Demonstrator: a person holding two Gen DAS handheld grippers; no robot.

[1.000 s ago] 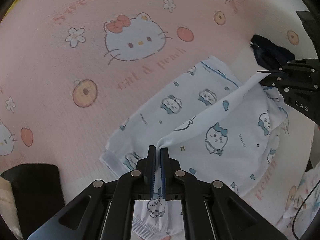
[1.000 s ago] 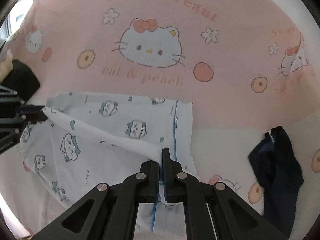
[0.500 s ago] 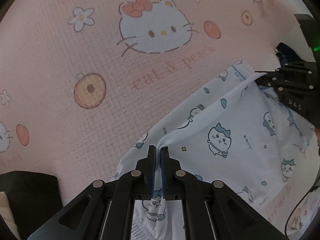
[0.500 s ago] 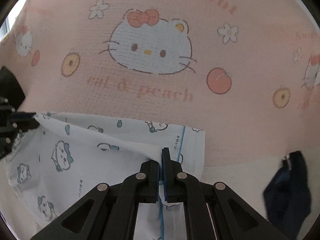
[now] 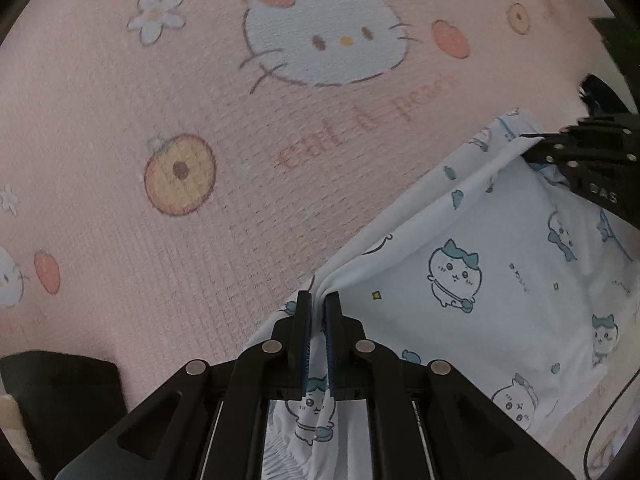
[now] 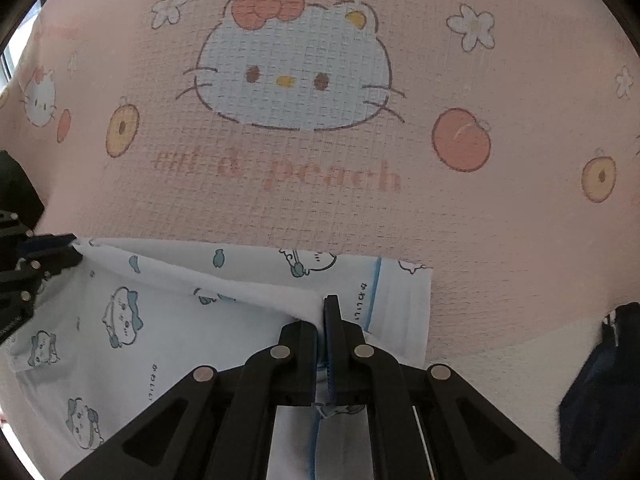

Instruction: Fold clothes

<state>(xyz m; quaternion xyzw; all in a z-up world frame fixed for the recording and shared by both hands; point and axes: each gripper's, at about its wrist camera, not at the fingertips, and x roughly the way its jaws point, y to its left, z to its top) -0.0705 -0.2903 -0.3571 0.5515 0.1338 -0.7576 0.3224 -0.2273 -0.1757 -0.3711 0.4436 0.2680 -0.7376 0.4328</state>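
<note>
A pale blue garment point(image 5: 460, 264) printed with small cartoon animals lies on the pink sheet, its upper layer drawn over the lower one. My left gripper point(image 5: 318, 300) pinches one corner of that upper edge; its jaws are opening slightly, with the cloth still between the pads. In the right wrist view the same garment point(image 6: 160, 312) spreads to the left, and my right gripper point(image 6: 320, 312) is shut on the edge's other corner near a blue stripe. Each gripper shows in the other's view: the right gripper point(image 5: 524, 136) at the far right, the left gripper point(image 6: 74, 240) at the far left.
A pink bedsheet point(image 5: 200, 120) with cat, peach and flower prints fills the background. A dark navy garment point(image 6: 600, 380) lies crumpled to the right. A black object point(image 5: 60, 392) sits at the lower left, and a thin cable point(image 5: 600, 420) runs along the lower right.
Both grippers carried the garment's held edge forward and lower toward the sheet. The upper layer now covers most of the lower layer, and the prints look nearer.
</note>
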